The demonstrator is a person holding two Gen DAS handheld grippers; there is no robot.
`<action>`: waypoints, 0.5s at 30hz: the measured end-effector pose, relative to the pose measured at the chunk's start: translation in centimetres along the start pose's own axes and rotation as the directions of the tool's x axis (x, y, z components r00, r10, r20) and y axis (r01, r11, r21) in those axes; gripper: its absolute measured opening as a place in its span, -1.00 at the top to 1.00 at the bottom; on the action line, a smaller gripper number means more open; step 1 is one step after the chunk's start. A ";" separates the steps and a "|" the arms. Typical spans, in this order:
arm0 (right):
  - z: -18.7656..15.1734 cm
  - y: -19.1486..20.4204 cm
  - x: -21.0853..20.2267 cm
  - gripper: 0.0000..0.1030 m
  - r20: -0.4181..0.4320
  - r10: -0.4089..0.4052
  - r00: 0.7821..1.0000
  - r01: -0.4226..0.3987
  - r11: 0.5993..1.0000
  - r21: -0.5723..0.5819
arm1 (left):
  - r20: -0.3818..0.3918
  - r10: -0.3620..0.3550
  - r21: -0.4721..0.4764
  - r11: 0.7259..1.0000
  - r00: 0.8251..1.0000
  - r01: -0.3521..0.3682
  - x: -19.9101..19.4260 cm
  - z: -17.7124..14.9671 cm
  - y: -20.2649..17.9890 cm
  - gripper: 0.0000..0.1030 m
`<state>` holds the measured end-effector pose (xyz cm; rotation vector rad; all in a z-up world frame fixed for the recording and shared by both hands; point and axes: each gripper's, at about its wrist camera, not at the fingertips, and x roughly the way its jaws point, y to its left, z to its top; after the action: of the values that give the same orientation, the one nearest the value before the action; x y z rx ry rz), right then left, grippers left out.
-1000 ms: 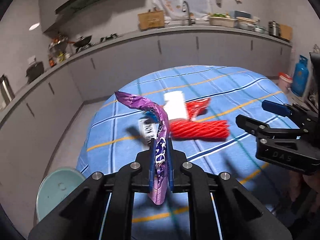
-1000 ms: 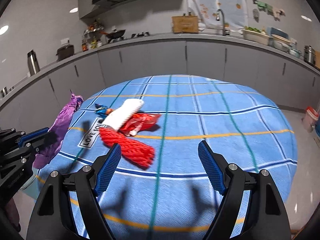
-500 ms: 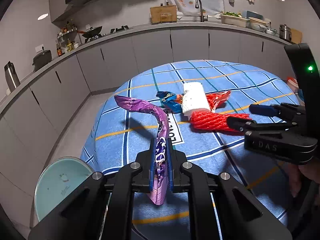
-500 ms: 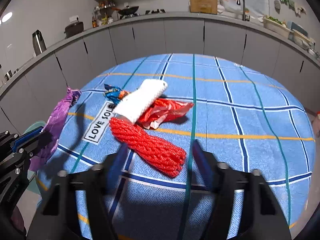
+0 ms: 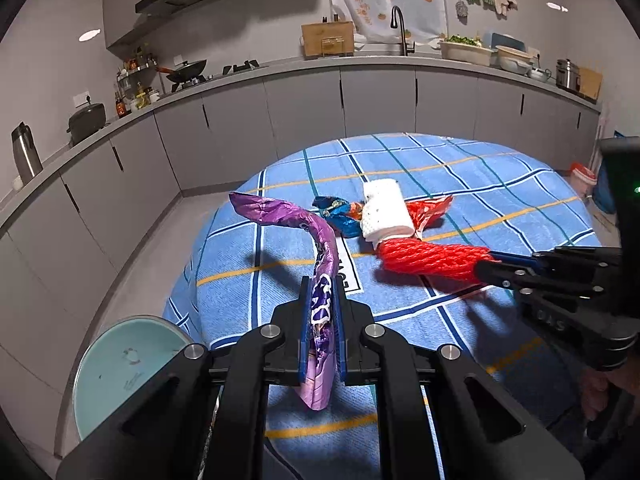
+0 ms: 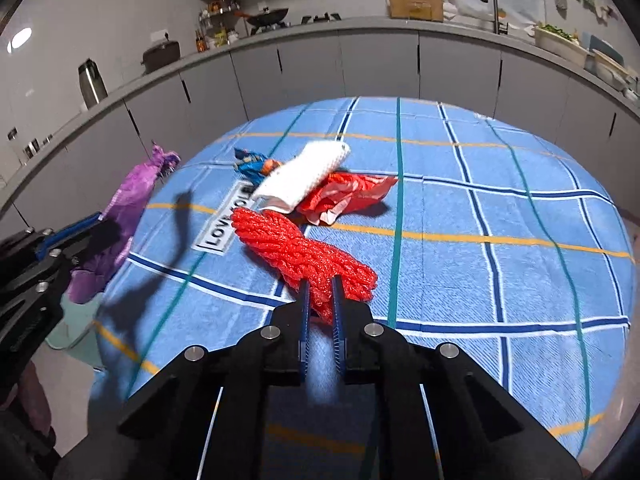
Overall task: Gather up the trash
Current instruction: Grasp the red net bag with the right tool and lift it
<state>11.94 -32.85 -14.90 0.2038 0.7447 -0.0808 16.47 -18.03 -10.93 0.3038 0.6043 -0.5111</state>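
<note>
My left gripper [image 5: 322,296] is shut on a purple wrapper [image 5: 304,224] and holds it above the table's left edge; the wrapper also shows in the right wrist view [image 6: 124,208]. My right gripper [image 6: 320,292] is shut on the near end of a red foam net [image 6: 296,252], which lies on the blue checked tablecloth [image 6: 480,208]; the net also shows in the left wrist view [image 5: 432,256]. Behind it lie a white foam sleeve [image 6: 304,174], a red plastic wrapper [image 6: 352,192] and a blue wrapper [image 6: 250,160].
A pale green round bin [image 5: 124,364] stands on the floor below the table's left edge. Grey kitchen cabinets [image 5: 304,108] curve around the back. A red-and-white tub [image 5: 584,176] sits on the floor at the far right.
My right gripper has moved forward and down to the red net and closed on its near end. My left gripper still holds the purple wrapper and has turned a little toward the table.
</note>
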 end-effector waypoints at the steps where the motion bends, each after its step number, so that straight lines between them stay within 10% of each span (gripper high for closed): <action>1: 0.0 0.1 -0.5 0.79 0.011 -0.001 1.000 0.001 1.000 0.001 | 0.006 0.000 -0.003 1.000 1.000 0.000 -0.3 0.0 0.1 0.80; 15: 0.4 1.0 -5.8 0.79 0.111 0.037 0.993 -0.040 0.999 0.022 | 0.037 0.016 -0.027 1.000 0.999 -0.015 -3.1 -0.6 1.3 0.80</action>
<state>8.12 -31.96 -10.52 0.2344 0.6298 -0.0637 14.73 -15.61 -9.35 0.2730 0.5718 -0.4919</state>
